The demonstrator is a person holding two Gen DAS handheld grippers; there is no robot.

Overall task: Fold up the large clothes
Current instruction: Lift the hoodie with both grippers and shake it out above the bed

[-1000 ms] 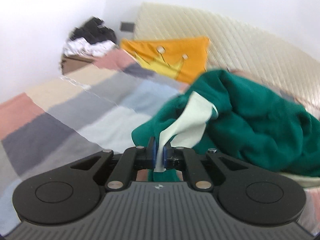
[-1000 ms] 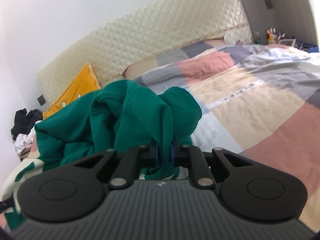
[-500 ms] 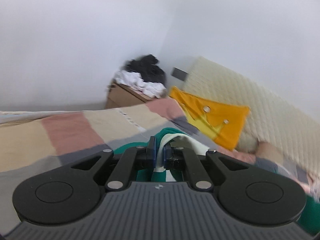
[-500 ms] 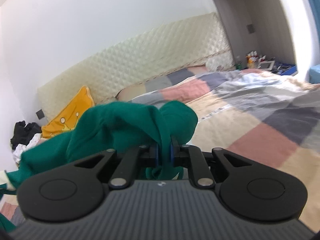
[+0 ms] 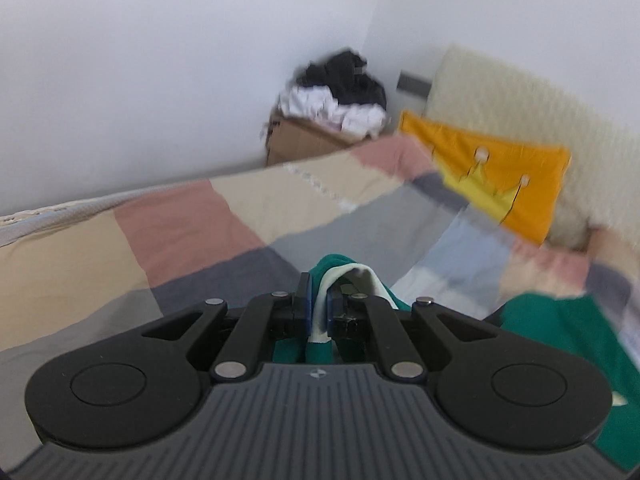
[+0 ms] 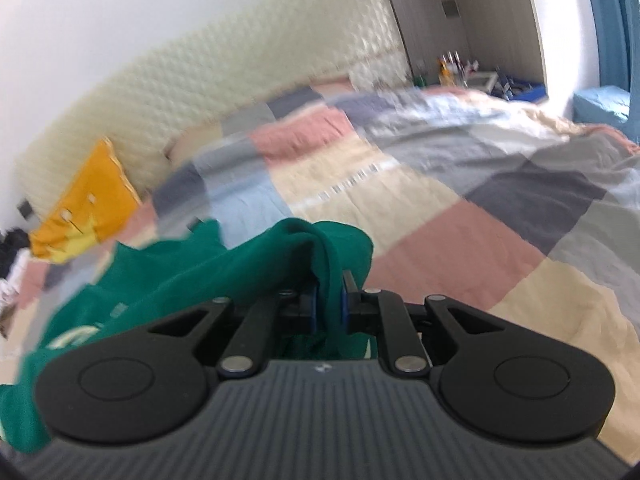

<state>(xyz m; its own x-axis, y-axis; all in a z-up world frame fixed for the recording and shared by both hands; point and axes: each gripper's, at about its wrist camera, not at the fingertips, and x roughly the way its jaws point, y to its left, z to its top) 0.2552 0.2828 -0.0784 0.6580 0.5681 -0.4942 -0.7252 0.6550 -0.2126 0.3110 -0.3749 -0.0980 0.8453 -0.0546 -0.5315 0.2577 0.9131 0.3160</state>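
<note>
Bed (image 6: 460,216): a wide quilt of pink, cream, grey, dark-grey and pale-blue patches fills most of both views; it is blurred in places.
Headboard (image 6: 224,92): cream, quilted, running along the white wall behind the bed.
Green garment (image 6: 172,276): a large green piece with pale trim and pale lettering, stretched between the 2 grippers above the quilt; in the right wrist view it spreads from the jaws toward the left edge, and in the left wrist view its body (image 5: 560,344) shows at the lower right.
Orange pillow (image 5: 500,176): has a yellow crown pattern and leans against the headboard at the head of the bed.
Cardboard box (image 5: 304,142): stands in the corner beside the bed, heaped with black and white clothes.
Right gripper (image 6: 329,300): jaws nearly together, pinching a bunched green fold of the garment, which rises over the fingertips.
Left gripper (image 5: 318,304): jaws almost fully closed on the garment's pale trim strip, with green cloth just around it.
Far nightstand (image 6: 472,72): holds small bottles, too blurred to tell apart.
</note>
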